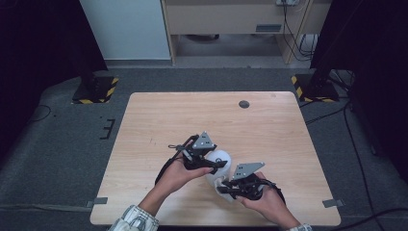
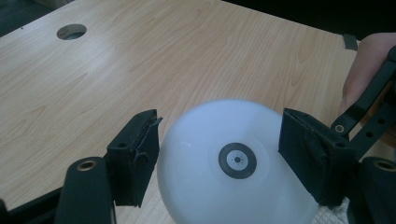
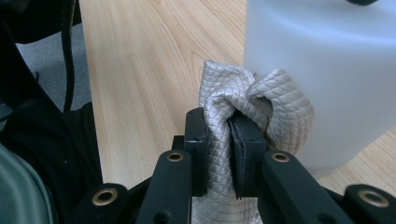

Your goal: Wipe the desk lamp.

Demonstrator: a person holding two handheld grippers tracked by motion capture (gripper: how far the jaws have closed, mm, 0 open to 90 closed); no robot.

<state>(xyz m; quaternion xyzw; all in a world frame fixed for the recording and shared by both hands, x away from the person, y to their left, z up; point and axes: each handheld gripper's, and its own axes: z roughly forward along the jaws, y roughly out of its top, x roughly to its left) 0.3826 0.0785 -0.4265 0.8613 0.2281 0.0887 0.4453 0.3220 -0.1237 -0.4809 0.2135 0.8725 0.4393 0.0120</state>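
My left claw (image 2: 219, 154) straddles one white dome (image 2: 233, 163), pads apart from it; my right claw (image 3: 219, 154) clamps one quilted cloth (image 3: 254, 100) against it.

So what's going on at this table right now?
A person at a wooden table is working on a white rounded container with a handheld tool in each hand. The left tool has its jaws either side of the container's rounded end; whether the pads press on it is hard to tell. The right tool is shut on a bunched grey quilted cloth, which rests against the container's side, as if wiping it.
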